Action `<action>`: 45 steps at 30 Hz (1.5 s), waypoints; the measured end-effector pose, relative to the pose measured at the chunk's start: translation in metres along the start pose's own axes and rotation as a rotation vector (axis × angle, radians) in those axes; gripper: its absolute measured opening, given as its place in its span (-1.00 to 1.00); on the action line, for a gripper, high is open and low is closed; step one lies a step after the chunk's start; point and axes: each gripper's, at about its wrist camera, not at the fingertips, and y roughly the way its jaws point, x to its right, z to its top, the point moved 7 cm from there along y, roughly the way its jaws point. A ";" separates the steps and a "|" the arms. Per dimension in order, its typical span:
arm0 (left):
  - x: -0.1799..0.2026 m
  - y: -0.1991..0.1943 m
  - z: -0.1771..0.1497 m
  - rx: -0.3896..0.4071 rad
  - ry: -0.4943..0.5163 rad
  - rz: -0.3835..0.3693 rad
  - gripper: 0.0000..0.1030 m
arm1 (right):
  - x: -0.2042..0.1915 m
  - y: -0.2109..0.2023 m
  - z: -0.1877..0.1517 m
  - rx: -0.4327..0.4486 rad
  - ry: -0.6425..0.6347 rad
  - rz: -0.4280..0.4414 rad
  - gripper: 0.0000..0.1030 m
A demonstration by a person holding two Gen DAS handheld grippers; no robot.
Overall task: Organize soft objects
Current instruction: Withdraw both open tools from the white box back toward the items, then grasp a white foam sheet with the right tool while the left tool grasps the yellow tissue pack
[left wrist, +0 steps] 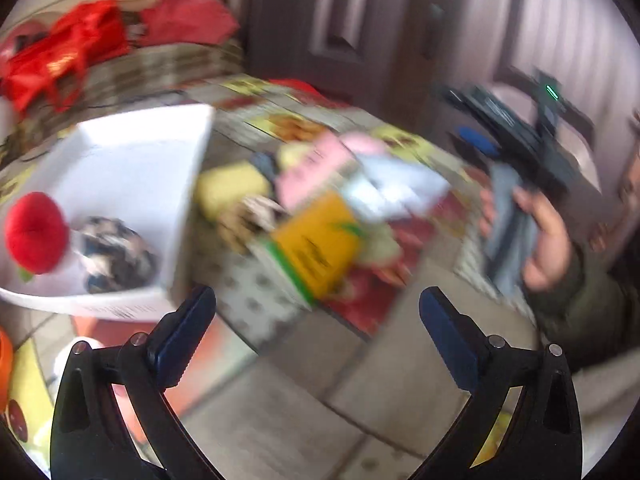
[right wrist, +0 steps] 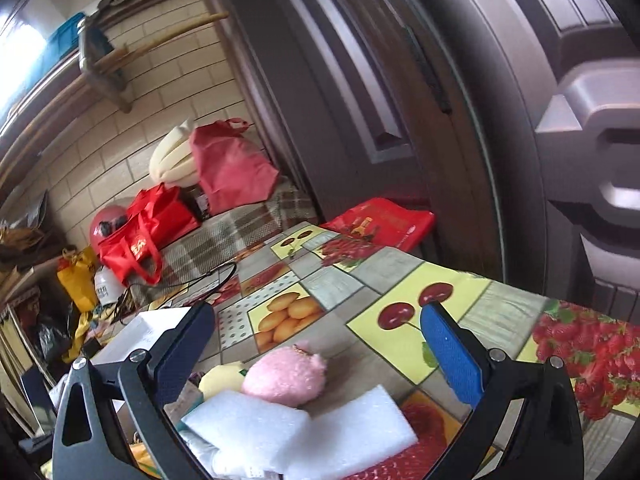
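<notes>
At the far left of the left wrist view a white box [left wrist: 132, 168] sits at the edge of the worktop [right wrist: 408, 280], with a red plush ball [left wrist: 35, 233] and a mottled dark-and-white ball [left wrist: 116, 254] already inside. Both look light and squashy; a pinch across the middle should do, and being round they have no long axis to speak of. The left tool [left wrist: 318, 320] hangs off the worktop's near edge with its jaws spread wide and nothing between them.

Right of the box lies the blurred pile — a yellow sponge [left wrist: 232, 190], then an orange pack [left wrist: 320, 240] that seems stiffer than the rest, its long side running diagonally toward the box's near corner.

In the sharper right wrist view, the pink plush [right wrist: 286, 376] rests on the worktop, touching the foam sheets [right wrist: 304, 428] in front of it. It should give under the pads and weigh little; I would grip across its fat body. Its small gold clasp points away toward the door. The foam sheets are featherlight, crushable, long axis slanting up to the right. The right tool [right wrist: 318, 336] hovers above them, wide and empty.
</notes>
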 end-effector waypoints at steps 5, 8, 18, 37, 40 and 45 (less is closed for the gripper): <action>0.051 0.024 -0.016 -0.097 0.229 0.020 0.99 | 0.006 0.004 -0.005 -0.037 0.040 0.010 1.00; 0.057 0.054 -0.022 -0.216 0.240 -0.001 0.99 | 0.003 0.006 -0.003 -0.048 0.028 0.015 1.00; 0.056 0.063 -0.016 -0.214 0.228 -0.018 0.99 | -0.022 0.012 -0.020 -0.330 -0.376 0.257 0.99; 0.056 0.061 -0.020 -0.212 0.228 -0.018 0.99 | -0.067 0.036 -0.076 -0.550 -0.576 0.365 0.37; 0.056 0.061 -0.020 -0.212 0.228 -0.018 0.99 | -0.067 0.031 -0.073 -0.524 -0.568 0.356 0.30; 0.056 0.061 -0.020 -0.212 0.228 -0.018 0.99 | -0.061 0.021 -0.060 -0.452 -0.532 0.320 0.26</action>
